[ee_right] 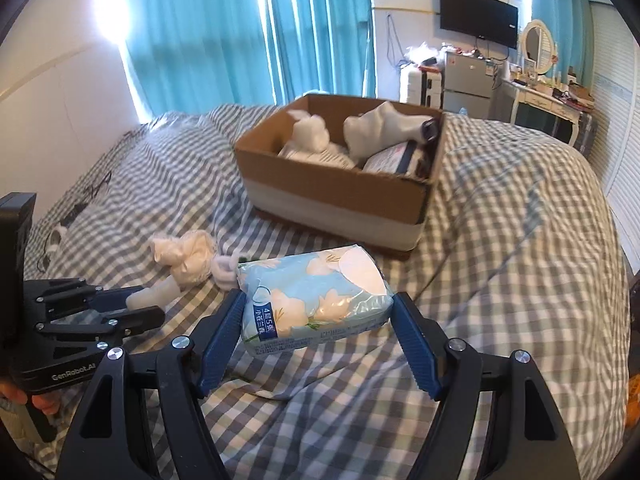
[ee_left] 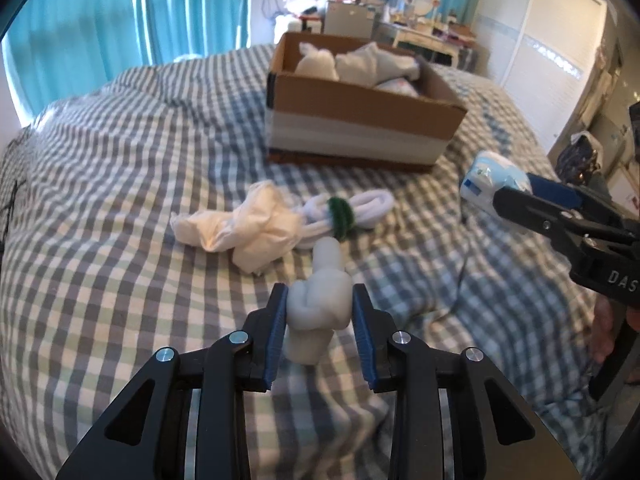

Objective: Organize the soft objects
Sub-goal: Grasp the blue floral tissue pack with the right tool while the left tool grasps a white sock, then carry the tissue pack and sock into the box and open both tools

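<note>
A: How far along is the sorting?

B: The cardboard box (ee_right: pixel 336 196) at twelve o'clock holds several white bundles.

A: And the tongs?

B: The left tongs (ee_left: pixel 320 312) clamp a knotted white sock (ee_left: pixel 318 304); the right tongs (ee_right: pixel 320 320) grip a tissue pack (ee_right: pixel 316 300). A cloth bundle (ee_left: pixel 244 228) and a white cable coil (ee_left: pixel 348 212) lie on the bed (ee_left: pixel 120 160).

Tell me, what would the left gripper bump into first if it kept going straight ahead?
Probably the white cord bundle lying just past the knotted sock that the left gripper holds; depth is hard to judge.

path to cardboard box (ee_right: pixel 336 200): open bedspread (ee_right: pixel 500 240) | obstacles: crumpled cloth (ee_left: pixel 248 228), cord bundle (ee_left: pixel 352 208) (left side)
</note>
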`<action>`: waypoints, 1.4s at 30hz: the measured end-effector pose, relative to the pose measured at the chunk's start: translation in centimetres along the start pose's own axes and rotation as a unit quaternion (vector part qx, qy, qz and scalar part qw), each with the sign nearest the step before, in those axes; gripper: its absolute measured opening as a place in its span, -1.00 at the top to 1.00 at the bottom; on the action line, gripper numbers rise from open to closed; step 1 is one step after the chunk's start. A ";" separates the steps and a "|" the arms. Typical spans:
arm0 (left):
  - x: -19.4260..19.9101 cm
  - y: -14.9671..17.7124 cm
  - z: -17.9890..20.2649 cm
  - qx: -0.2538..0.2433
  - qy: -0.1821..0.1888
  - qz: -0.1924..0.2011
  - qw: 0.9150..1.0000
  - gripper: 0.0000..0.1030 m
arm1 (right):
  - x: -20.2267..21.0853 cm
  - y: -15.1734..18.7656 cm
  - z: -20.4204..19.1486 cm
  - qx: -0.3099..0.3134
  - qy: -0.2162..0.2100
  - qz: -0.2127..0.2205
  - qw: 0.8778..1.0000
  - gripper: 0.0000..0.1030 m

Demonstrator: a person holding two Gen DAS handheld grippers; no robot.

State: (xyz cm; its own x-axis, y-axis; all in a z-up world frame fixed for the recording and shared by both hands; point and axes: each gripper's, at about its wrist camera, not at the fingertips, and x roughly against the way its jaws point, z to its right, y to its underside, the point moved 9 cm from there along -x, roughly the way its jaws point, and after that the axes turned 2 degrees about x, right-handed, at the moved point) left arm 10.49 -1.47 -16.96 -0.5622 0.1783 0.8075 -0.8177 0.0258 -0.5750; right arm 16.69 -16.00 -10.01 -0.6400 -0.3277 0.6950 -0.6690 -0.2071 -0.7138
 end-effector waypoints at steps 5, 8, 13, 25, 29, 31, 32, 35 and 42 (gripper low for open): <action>2.0 -2.3 1.2 -0.004 0.016 0.027 0.999 0.41 | 1.2 -1.0 1.0 -0.005 0.005 0.015 1.000 -0.43; 3.3 -4.4 2.2 -0.010 0.029 0.049 0.998 0.41 | 1.9 -2.1 1.6 0.000 0.008 0.028 1.000 -0.43; 4.9 -9.5 3.3 -0.036 0.026 0.095 0.994 0.41 | 3.1 -6.0 2.8 0.009 0.019 0.061 0.998 -0.43; -0.8 -20.6 2.4 -0.047 0.021 0.114 0.992 0.29 | -1.2 -15.0 6.0 0.071 0.009 0.082 0.994 -0.43; -4.3 -21.8 2.1 -0.054 0.021 0.109 0.992 0.25 | -4.6 -15.8 6.6 0.082 -0.005 0.068 0.994 -0.43; -5.8 -22.1 1.9 -0.051 0.013 0.106 0.993 0.22 | -6.1 -15.8 6.8 0.086 -0.009 0.060 0.994 -0.43; -6.2 -22.4 1.8 -0.051 0.009 0.105 0.993 0.18 | -6.9 -16.0 6.8 0.090 -0.012 0.058 0.994 -0.43; -7.1 -23.0 1.0 -0.050 -0.001 0.110 0.993 0.00 | -8.7 -16.0 6.7 0.099 -0.015 0.052 0.994 -0.43; -5.0 -23.7 -0.2 -0.031 0.004 0.137 0.990 -0.06 | -10.6 -15.4 6.1 0.107 -0.021 0.042 0.993 -0.70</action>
State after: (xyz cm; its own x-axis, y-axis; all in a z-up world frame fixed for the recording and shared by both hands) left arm 32.67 -2.75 -7.39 -0.7609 0.1955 0.6187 -0.6251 0.0346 -0.7798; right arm 36.03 -14.97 -6.90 -0.6710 -0.3904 0.6304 -0.5148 -0.3665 -0.7750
